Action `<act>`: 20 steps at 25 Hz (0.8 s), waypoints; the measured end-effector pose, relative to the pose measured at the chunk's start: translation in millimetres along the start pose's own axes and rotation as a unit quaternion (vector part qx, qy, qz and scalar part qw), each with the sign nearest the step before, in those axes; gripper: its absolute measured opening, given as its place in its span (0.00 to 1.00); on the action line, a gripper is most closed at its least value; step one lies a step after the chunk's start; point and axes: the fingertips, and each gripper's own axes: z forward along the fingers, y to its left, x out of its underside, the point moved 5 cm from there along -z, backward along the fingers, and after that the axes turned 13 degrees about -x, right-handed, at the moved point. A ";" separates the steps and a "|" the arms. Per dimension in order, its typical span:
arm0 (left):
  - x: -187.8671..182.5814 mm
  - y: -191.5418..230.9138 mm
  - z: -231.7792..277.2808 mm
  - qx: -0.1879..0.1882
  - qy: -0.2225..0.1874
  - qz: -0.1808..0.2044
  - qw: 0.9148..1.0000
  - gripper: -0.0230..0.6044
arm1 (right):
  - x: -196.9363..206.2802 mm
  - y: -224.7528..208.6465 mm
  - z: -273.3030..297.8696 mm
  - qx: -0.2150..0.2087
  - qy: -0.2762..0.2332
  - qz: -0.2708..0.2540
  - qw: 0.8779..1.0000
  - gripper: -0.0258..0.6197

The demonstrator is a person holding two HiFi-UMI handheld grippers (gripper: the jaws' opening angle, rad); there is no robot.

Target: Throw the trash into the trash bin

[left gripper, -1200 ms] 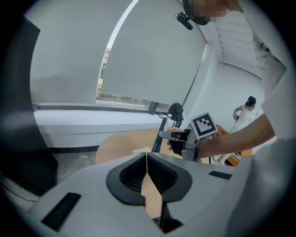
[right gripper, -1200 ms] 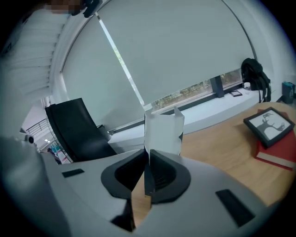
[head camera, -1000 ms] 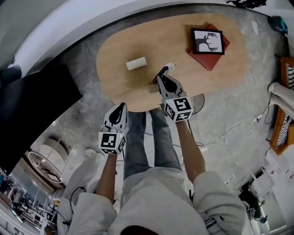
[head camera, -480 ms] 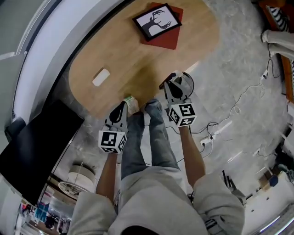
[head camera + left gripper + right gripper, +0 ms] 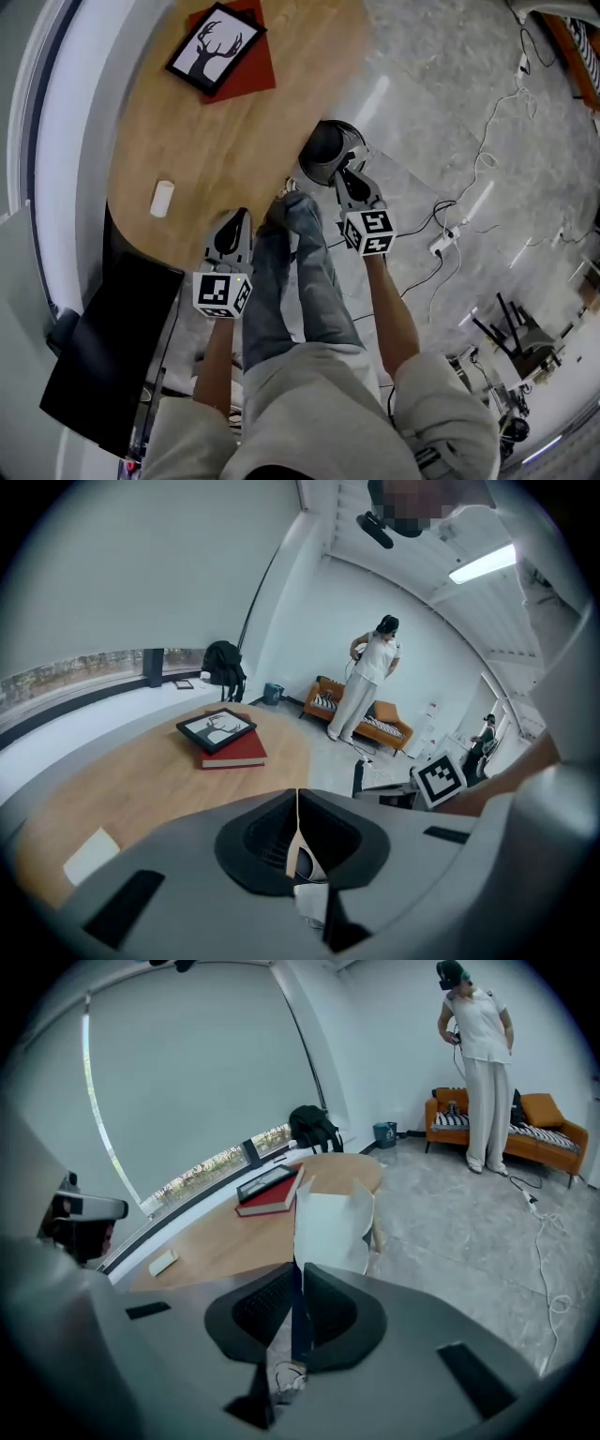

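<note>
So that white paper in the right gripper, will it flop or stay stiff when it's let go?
Probably fairly stiff: the paper stands up from the shut right gripper without drooping, only its top corners bent. It looks thin, so likely very light, and it may flutter rather than drop straight into the bin.

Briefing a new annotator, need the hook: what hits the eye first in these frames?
The right gripper is clamped on a white scrap of paper that stands up before its camera, close beside the dark round trash bin on the floor by the wooden table. On that table a framed deer picture lies on a red book. The left gripper is shut and empty.
</note>
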 end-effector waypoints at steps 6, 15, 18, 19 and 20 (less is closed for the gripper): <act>3.9 -18.5 5.1 0.014 0.012 0.012 1.000 0.07 | 56.3 -41.7 19.6 0.016 0.067 0.037 0.997 0.12; 20.3 -11.1 -1.5 -0.005 0.022 0.006 1.000 0.07 | 108.5 -69.6 45.5 0.030 0.142 0.056 0.988 0.41; 20.8 -6.7 -4.4 -0.010 0.019 0.003 1.000 0.07 | 104.6 -60.2 43.8 0.019 0.135 0.044 0.990 0.41; 20.9 -5.6 -5.5 -0.013 0.017 -0.001 1.000 0.07 | 100.6 -55.0 41.9 0.016 0.128 0.035 0.991 0.41; 21.0 -4.6 -6.6 -0.015 0.014 -0.005 1.000 0.07 | 95.9 -49.4 39.6 0.011 0.121 0.025 0.992 0.41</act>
